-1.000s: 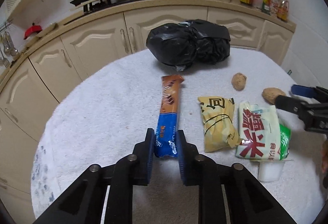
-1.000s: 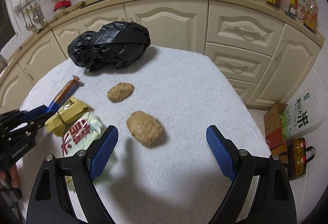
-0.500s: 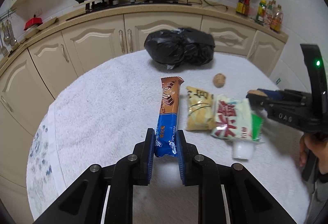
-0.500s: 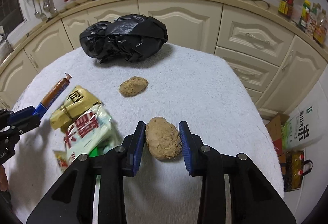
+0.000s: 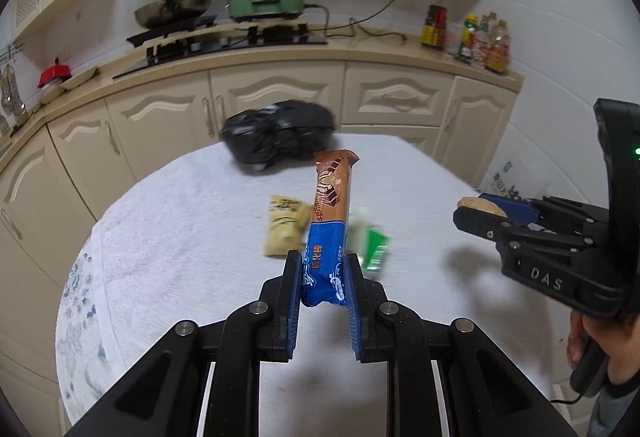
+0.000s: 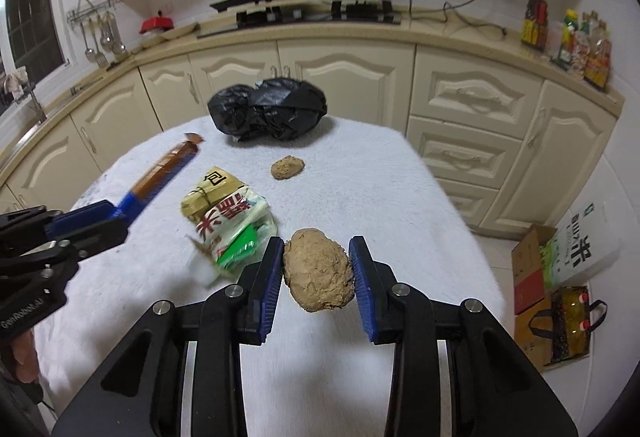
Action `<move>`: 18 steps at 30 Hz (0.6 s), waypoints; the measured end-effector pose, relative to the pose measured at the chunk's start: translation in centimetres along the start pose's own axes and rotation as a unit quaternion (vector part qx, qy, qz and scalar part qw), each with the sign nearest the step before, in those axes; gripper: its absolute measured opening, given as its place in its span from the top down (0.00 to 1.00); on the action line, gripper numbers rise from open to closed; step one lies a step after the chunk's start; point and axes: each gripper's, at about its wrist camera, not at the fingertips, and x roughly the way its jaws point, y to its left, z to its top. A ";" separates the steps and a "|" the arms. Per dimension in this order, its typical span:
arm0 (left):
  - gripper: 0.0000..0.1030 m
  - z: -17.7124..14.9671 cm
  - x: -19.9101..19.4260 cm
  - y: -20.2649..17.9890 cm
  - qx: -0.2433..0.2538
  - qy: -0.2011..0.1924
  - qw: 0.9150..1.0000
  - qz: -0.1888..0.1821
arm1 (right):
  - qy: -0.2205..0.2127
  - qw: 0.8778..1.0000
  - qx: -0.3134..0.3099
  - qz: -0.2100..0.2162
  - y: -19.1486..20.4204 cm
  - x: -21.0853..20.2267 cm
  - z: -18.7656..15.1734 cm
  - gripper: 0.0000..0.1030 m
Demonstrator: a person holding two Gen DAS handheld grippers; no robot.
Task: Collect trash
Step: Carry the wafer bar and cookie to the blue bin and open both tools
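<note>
Left gripper [image 5: 320, 279]: clamped on the blue end of the snack bar [image 5: 328, 225] — lifted clear of the table.
Right gripper [image 6: 316, 269]: jaws have just been closing — now pinching the brown lump [image 6: 318, 269], off the cloth.
Table [image 6: 360, 177]: yellow packet [image 6: 208, 193], white-green packet [image 6: 236, 225], small lump [image 6: 287, 168].
Far edge: black bag [image 6: 268, 109].

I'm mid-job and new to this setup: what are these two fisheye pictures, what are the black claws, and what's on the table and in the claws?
There is no robot arm: a person carries a two-finger gripper in each hand, with a camera on each looking along its fingers. One picture is from the left gripper, shut on a long brown-and-blue snack wrapper. The other is from the right gripper, shut on a brown lump. Both items are off the white-covered table. On it lie a black bag, a smaller brown lump, a yellow packet and a white-and-green packet.
</note>
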 end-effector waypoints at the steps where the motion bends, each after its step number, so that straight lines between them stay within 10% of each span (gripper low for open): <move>1: 0.84 -0.2 -0.4 -0.7 0.003 -0.003 1.000 0.000 | -0.006 1.000 0.001 -0.001 -0.1 -0.8 -0.3 0.67; 18: 0.84 -2.5 -1.4 -20.4 0.085 -0.002 0.993 -0.079 | -0.081 0.990 0.097 -0.055 -11.6 -14.1 -9.3 0.67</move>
